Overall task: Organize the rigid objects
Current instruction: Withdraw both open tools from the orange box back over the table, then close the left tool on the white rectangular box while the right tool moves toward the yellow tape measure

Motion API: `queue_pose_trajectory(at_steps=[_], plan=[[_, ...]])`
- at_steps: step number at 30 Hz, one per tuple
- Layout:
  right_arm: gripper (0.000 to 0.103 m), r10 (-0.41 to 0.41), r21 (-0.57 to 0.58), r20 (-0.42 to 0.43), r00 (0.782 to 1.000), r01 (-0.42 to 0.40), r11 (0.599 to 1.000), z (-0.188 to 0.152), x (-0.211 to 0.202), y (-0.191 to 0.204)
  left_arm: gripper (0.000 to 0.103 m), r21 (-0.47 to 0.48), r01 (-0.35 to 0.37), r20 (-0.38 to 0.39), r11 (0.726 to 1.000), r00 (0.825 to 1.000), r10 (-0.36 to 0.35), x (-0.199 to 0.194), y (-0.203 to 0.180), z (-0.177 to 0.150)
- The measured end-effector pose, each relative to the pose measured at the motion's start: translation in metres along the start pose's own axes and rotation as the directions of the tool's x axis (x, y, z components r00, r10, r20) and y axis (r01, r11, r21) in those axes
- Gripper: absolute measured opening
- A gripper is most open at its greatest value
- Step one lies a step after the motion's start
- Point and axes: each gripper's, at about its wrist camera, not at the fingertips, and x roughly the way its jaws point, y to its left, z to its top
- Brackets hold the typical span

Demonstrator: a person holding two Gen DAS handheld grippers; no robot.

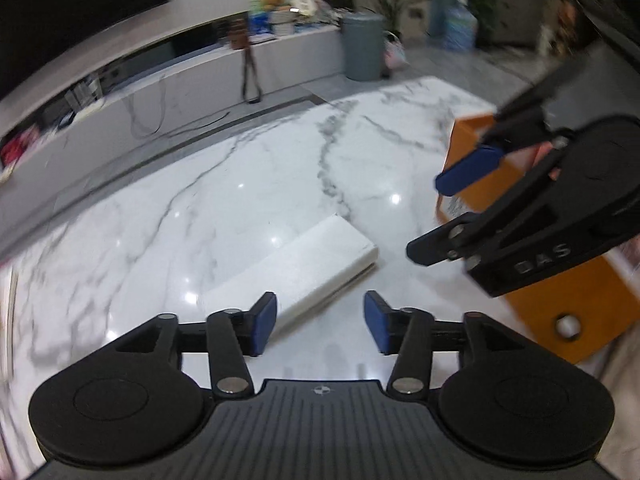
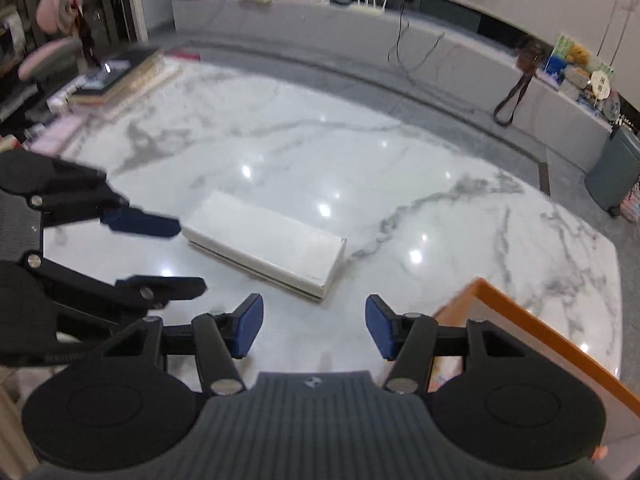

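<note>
White box lies loose mid-frame on marble table; orange bin at right. Left gripper and right gripper both spread, empty. Box not yet binned.

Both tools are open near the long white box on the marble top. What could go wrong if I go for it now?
1. The white box is long; a pinch at one end with the left tool may let it tilt or slip.
2. The marble table looks glossy, so a nudge could slide the box away.
3. The right tool hangs close to the orange bin and may clip its rim.
</note>
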Motion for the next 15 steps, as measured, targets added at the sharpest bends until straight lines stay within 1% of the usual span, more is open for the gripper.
queue_pose_trajectory(at_steps=[2, 3, 5, 6, 8, 11, 13, 14, 15], plan=[[0.049, -0.009, -0.003, -0.046, 0.999, 0.008, 1.000, 0.008, 0.021, 0.000, 0.068, 0.091, 0.002, -0.004, 0.996, 1.000, -0.002, 0.014, 0.002, 0.002], [0.048, -0.014, 0.004, -0.070, 0.997, 0.014, 1.000, 0.012, 0.030, -0.002, 0.070, 0.140, 0.014, -0.001, 0.990, 1.000, -0.014, 0.021, 0.004, 0.002], [0.048, -0.040, 0.024, -0.124, 0.991, 0.043, 0.999, 0.021, 0.047, -0.008, 0.080, 0.225, 0.035, 0.007, 0.974, 0.999, -0.038, 0.031, 0.007, 0.002], [0.048, -0.063, 0.027, -0.151, 0.986, 0.068, 0.997, 0.025, 0.057, -0.010, 0.081, 0.254, 0.041, 0.005, 0.966, 0.999, -0.044, 0.036, 0.009, 0.001], [0.047, -0.084, 0.013, -0.183, 0.980, 0.088, 0.996, 0.025, 0.065, -0.014, 0.085, 0.299, 0.061, -0.018, 0.952, 0.998, -0.058, 0.050, 0.012, 0.001], [0.047, -0.102, -0.018, -0.220, 0.970, 0.101, 0.995, 0.025, 0.079, -0.013, 0.086, 0.336, 0.125, -0.070, 0.934, 0.992, -0.108, 0.068, 0.018, 0.001], [0.047, -0.087, -0.015, -0.239, 0.967, 0.086, 0.996, 0.026, 0.082, -0.013, 0.086, 0.362, 0.149, -0.092, 0.920, 0.988, -0.124, 0.080, 0.020, 0.001], [0.047, -0.079, -0.018, -0.241, 0.967, 0.077, 0.997, 0.027, 0.082, -0.012, 0.089, 0.375, 0.148, -0.095, 0.915, 0.988, -0.121, 0.085, 0.020, 0.001], [0.047, -0.076, -0.027, -0.246, 0.966, 0.072, 0.997, 0.027, 0.084, -0.011, 0.090, 0.385, 0.155, -0.097, 0.910, 0.987, -0.127, 0.089, 0.021, 0.002]])
